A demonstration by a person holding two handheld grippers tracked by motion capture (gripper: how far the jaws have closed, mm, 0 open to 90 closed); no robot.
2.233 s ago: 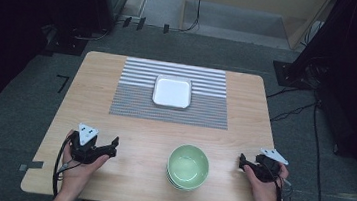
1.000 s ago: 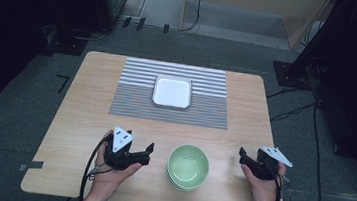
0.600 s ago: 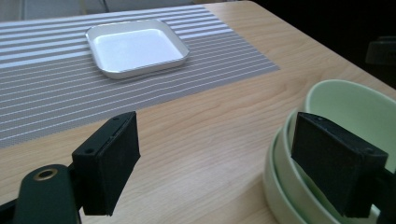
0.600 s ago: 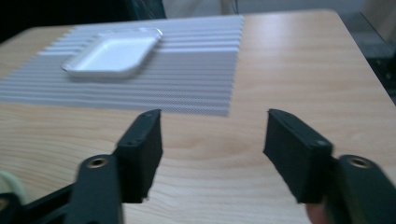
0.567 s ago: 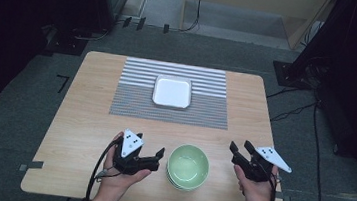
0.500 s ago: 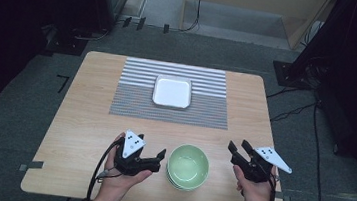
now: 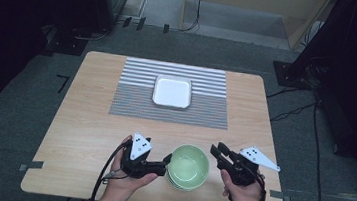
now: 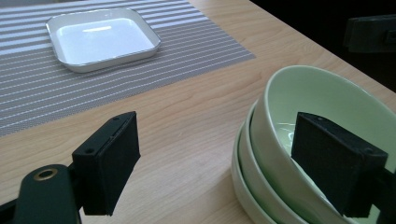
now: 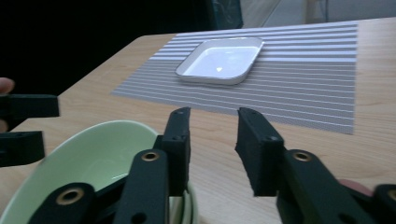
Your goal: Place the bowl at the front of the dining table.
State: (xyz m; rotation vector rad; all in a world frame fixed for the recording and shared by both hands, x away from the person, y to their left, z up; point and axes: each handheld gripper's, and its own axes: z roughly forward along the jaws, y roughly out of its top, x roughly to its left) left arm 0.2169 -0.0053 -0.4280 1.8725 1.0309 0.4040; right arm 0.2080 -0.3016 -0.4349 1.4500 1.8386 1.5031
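Note:
A stack of pale green bowls (image 7: 188,167) (image 8: 327,102) (image 9: 93,158) stands near the table's front edge. My left gripper (image 7: 166,162) (image 8: 224,156) is open wide at the stack's left side. One jaw hangs inside the top bowl and the other stays outside over the wood, so the rim lies between them untouched. To the right of the bowls, my right gripper (image 7: 217,150) (image 9: 212,127) is lifted off the table. Its jaws have just been closing to a narrow gap, with nothing between them.
A white square plate (image 7: 172,91) (image 8: 102,37) (image 9: 222,59) rests on a grey striped mat (image 7: 131,100) at the back middle of the wooden table (image 7: 84,120). Dark floor with cables and equipment surrounds the table.
My left gripper has slid right until its jaws straddle the bowl rim. My right gripper has risen and shifted left toward the bowls, and its jaws have narrowed.

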